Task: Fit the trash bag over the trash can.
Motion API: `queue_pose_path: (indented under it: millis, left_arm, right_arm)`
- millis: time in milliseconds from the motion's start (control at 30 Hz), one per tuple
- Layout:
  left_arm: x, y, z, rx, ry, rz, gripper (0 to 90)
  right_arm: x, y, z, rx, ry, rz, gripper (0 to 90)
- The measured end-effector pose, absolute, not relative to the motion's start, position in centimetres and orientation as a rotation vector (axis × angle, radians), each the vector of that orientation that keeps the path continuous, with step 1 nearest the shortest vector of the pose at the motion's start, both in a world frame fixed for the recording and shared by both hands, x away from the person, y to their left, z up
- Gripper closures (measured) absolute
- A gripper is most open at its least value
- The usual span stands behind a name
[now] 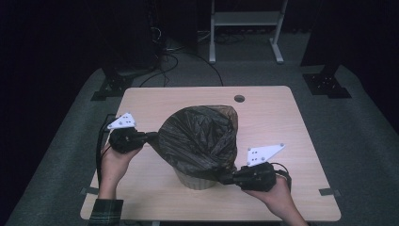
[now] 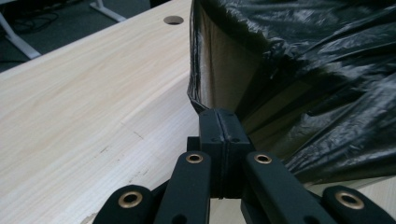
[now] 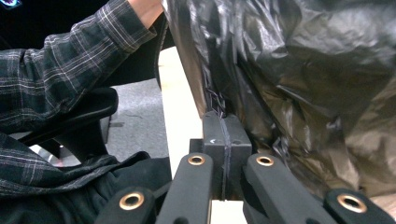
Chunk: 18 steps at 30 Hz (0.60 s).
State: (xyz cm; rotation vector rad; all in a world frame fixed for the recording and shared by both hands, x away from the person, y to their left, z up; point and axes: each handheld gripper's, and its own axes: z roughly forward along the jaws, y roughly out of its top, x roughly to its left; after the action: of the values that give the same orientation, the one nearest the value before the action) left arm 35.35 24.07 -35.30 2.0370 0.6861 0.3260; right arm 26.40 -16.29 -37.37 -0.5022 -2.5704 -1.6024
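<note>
So the left gripper [image 2: 219,116] has its jaws pressed all the way together, and a thin pinch of the crinkly black plastic bin bag [image 2: 317,70] is caught right at the tips. In the left gripper view the film runs up from the jaw tips in a taut fold along the bag's edge, so it's definitely clamped and not just resting there. In the high view that left gripper [image 1: 151,137] sits at the bag's left side, a bit above the tabletop, with the person's left hand [image 1: 114,160] wrapped around its body.

The right gripper [image 3: 223,122] is the same story: jaws closed tight with no gap, and a twisted strip of the bag [image 3: 299,79] nipped between the tips. From above, the right gripper [image 1: 225,179] is low at the front-right of the bag, near the base, with the right hand [image 1: 275,190] behind it.

The bag [image 1: 200,139] itself is draped over a small round beige waste bin [image 1: 195,181], which pokes out underneath. Both stand roughly mid-table on the pale wooden table [image 1: 282,122], a little toward the person's edge. The bag is stretched out between the two grips and balloons up over the bin. In the right gripper view a plaid shirt sleeve [image 3: 60,60] sits off to the left, past the table edge.
</note>
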Motion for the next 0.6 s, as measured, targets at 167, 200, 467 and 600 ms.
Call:
queue_pose_path:
  millis: [167,200,467,600]
  left_arm:
    - [35.5,23.8,-35.5,2.053,0.692,0.333,89.9]
    - [35.6,23.8,-35.5,2.057,0.697,0.335,89.9]
    - [36.7,23.9,-36.8,2.123,0.780,0.375,89.8]
    - [37.6,23.7,-37.5,2.137,0.801,0.369,89.8]
  right_arm:
    - [26.1,-14.8,-38.4,-0.464,-2.580,-1.558,90.0]
    - [26.0,-14.5,-38.6,-0.455,-2.584,-1.544,90.0]
    - [25.7,-12.7,-40.4,-0.436,-2.596,-1.460,90.0]
    - [26.0,-12.8,-41.4,-0.467,-2.595,-1.436,90.0]
